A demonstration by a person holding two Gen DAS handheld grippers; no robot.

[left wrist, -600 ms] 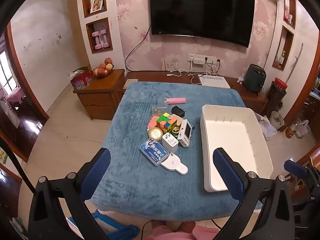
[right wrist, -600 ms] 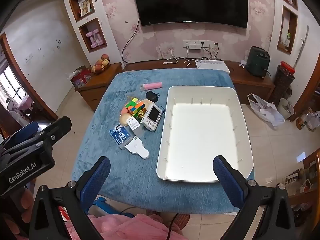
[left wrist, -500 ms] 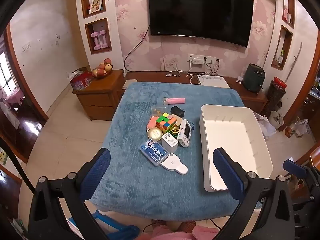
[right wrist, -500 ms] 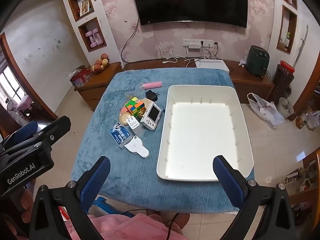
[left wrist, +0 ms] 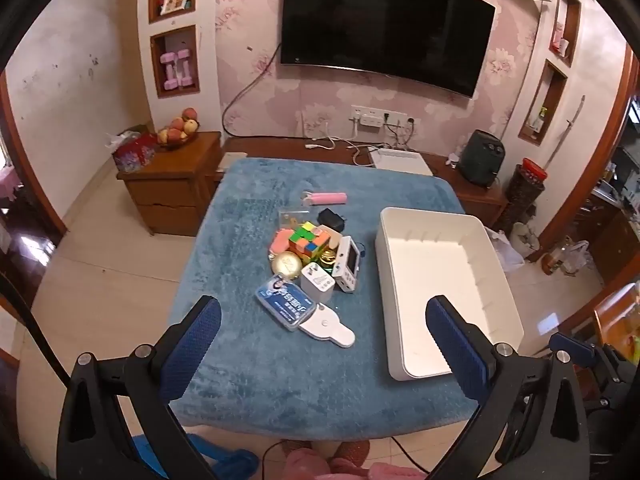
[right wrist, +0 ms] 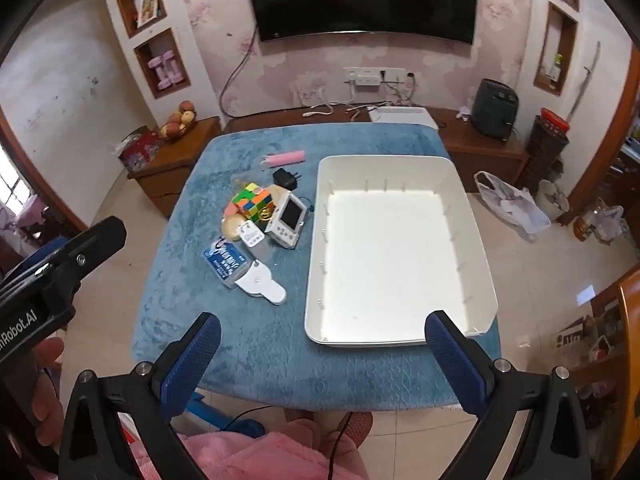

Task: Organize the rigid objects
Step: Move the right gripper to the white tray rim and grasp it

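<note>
- The left gripper is hovering above the near edge of the table with its jaws spread wide and nothing between them; it is tilting downward, apparently so that its camera takes in the whole work surface.
- The right gripper is likewise standing fully released and empty, pointing down over the near rim of the white tray.
- The clutter is sitting in one tight pile at about ten o'clock from the right gripper, just beside the tray's left wall, presumably to keep each transfer short.
- Within the pile, a multicoloured puzzle cube is occupying the far part, with a black plug adapter at its one o'clock.
- A white handheld device is leaning on edge at the cube's four o'clock.
- A white charger block and a blue card case are lying nearer, and a flat white tool is overlapping the case at five o'clock.
- A pink tube is lying apart at twelve o'clock from the pile.
- The tray is holding nothing, so sorting is judged not yet begun; the flat tool, nearest and uppermost, is offering the easiest first grasp.
</note>
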